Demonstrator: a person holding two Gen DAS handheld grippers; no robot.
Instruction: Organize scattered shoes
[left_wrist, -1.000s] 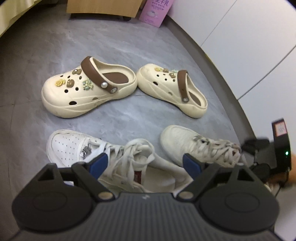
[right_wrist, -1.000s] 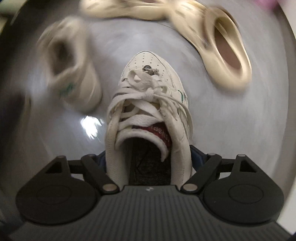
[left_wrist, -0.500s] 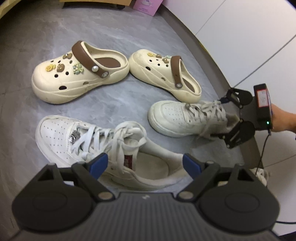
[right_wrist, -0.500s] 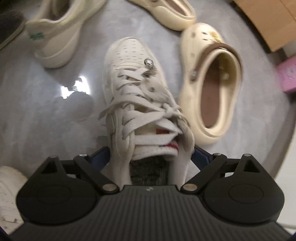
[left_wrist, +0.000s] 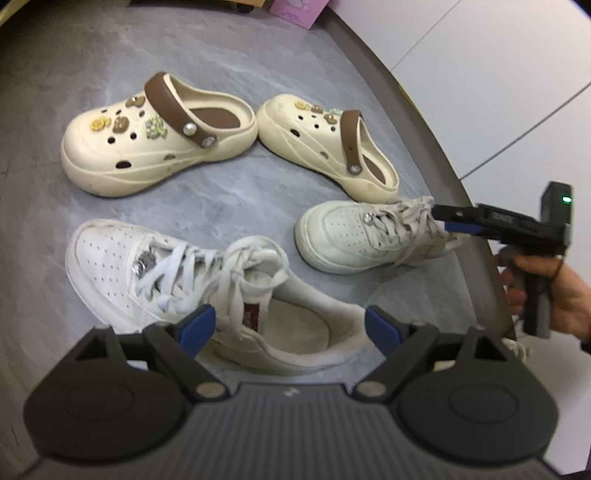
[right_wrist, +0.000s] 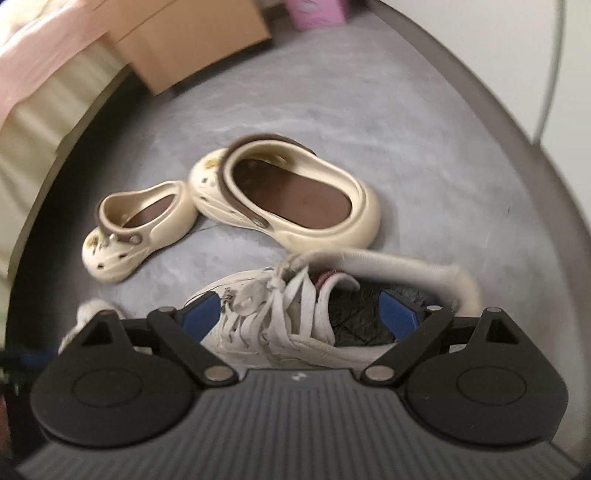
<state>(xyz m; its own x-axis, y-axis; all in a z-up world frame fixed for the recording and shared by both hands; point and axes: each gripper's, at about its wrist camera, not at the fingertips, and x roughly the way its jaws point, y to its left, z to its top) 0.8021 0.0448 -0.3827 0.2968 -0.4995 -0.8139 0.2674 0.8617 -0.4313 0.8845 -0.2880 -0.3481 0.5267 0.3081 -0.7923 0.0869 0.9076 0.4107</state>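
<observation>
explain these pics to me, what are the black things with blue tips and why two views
No robot: a person holds a two-finger gripper in each hand, each with a camera looking forward along it. One picture is from the left gripper, open above the near sneaker; it also shows the hand holding the right gripper. The other is from that gripper. On the grey floor lie two cream clogs and two white sneakers. The right jaws have just been closing around the far sneaker; whether they grip it is unclear.
</observation>
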